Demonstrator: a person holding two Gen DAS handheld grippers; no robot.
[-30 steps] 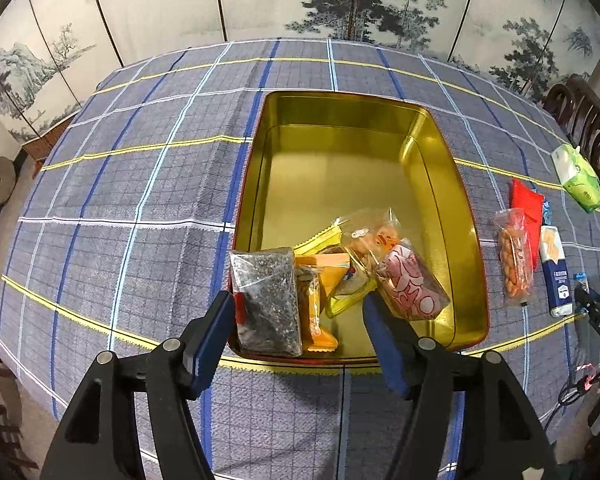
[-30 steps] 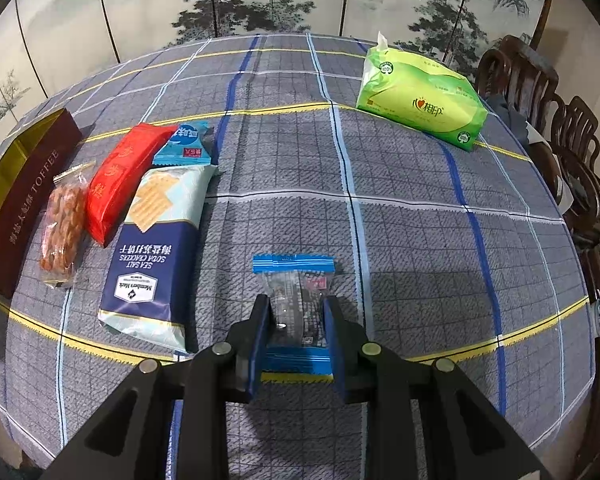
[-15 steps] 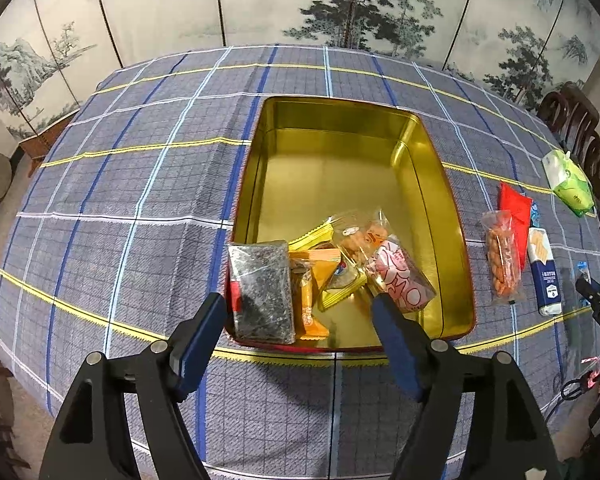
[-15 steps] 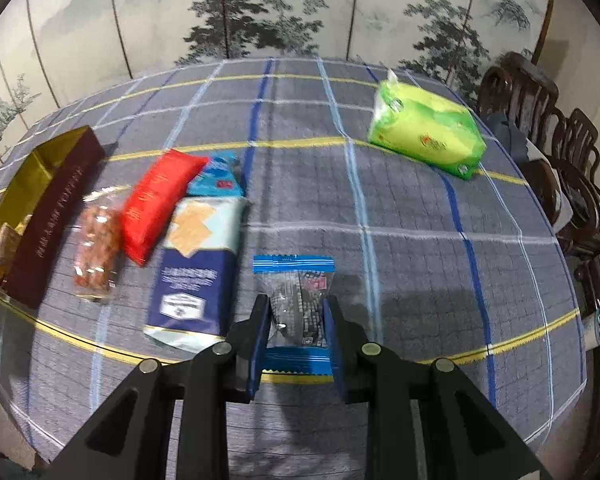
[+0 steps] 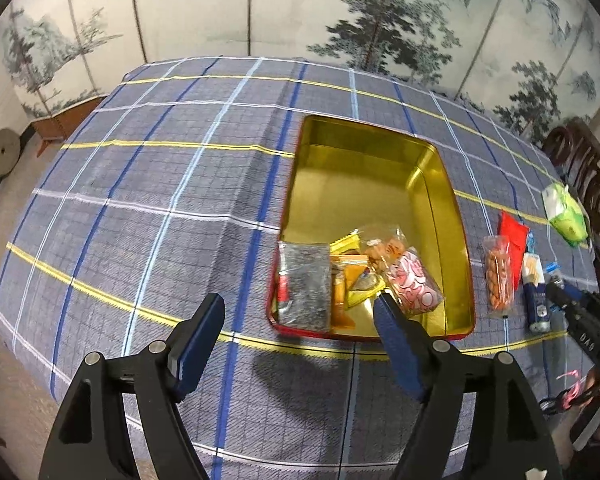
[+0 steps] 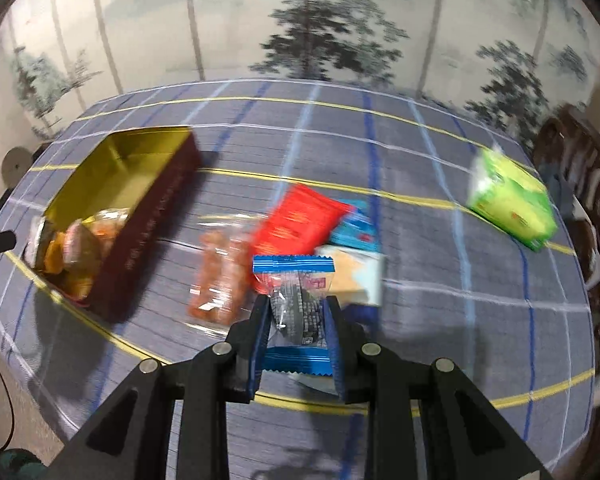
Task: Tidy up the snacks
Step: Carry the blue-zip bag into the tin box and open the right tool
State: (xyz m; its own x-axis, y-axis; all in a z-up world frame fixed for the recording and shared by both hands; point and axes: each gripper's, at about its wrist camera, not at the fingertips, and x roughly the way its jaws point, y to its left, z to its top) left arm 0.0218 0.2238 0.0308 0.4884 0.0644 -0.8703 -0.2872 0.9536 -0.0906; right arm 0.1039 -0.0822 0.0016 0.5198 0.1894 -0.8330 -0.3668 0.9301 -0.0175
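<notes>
Blue-edged snack packet [image 6: 296, 308] sits pinched, seemingly lifted, in right gripper [image 6: 296, 320].

Left tongs [image 5: 298, 316] spread wide, right tongs [image 6: 296, 316] pinched together, both angled downward

Both wrist views high, sharing gold tin [image 5: 452, 216] [image 6: 160, 196]
</notes>
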